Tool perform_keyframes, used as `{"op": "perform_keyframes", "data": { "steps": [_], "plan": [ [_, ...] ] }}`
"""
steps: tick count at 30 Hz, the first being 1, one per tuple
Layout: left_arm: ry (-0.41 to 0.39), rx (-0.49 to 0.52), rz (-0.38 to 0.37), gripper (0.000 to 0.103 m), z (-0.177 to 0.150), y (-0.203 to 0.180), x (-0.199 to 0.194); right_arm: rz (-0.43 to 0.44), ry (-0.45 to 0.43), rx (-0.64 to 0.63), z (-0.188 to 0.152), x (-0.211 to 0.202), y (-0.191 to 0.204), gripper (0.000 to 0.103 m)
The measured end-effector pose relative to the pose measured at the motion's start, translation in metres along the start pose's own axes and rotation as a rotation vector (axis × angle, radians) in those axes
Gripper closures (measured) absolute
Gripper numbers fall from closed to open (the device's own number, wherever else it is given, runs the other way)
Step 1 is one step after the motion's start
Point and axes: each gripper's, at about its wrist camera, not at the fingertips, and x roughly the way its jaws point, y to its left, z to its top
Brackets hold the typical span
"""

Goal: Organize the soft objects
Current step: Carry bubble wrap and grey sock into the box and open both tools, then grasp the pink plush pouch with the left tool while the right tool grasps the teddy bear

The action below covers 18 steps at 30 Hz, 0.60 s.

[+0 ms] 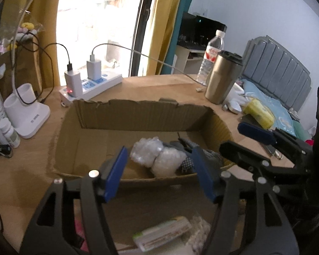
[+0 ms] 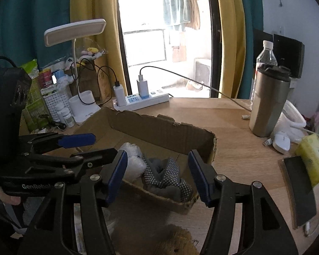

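**Two soft things boxed, more waiting in front**

Bedroom desk by a bright balcony door: the wooden desk (image 2: 234, 114) is crowded along its back and sides. On it, just ahead of both tools, sits an open cardboard box (image 1: 142, 114) with torn, uneven walls.

Inside the box, toward its near right corner, lie a white fluffy bundle (image 1: 153, 155) and a grey dotted cloth (image 2: 170, 176), touching each other. The rest of the box floor is bare, so there is plenty of room for more.

The left gripper (image 1: 159, 174) hangs at the near wall with its jaws parted and nothing between them; the bundle only shows beyond the gap. The right gripper (image 2: 157, 176) is likewise released, jaws apart and empty, with the cloth lying in the box beyond them. Neither is gripping anything.

My reading is that the task is partly done: two soft items are in, and both tools are free. In front of the box, near the bottom of each view, more remains: a blurred packet (image 1: 163, 233) in the left view and a brown fuzzy thing (image 2: 176, 242) in the right. Whether these belong in the box I cannot tell.

Room to move is tight. The two tools sit close side by side, and the near wall stands between them and the contents. A steel tumbler (image 2: 270, 104) and water bottle (image 2: 265, 55) stand right of the box, a power strip (image 2: 142, 102) behind it.
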Motion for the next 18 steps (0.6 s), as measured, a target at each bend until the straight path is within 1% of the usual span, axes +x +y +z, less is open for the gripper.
{"op": "perform_keyframes", "data": {
  "steps": [11,18],
  "plan": [
    [-0.060,0.021,0.016,0.037,-0.014,-0.007,-0.040,-0.028,-0.034,-0.011,-0.006,-0.030,0.014,0.040],
    [-0.083,0.021,0.022,0.036,-0.024,-0.010,-0.058,-0.041,-0.046,-0.023,-0.012,-0.048,0.021,0.040]
  ]
}}
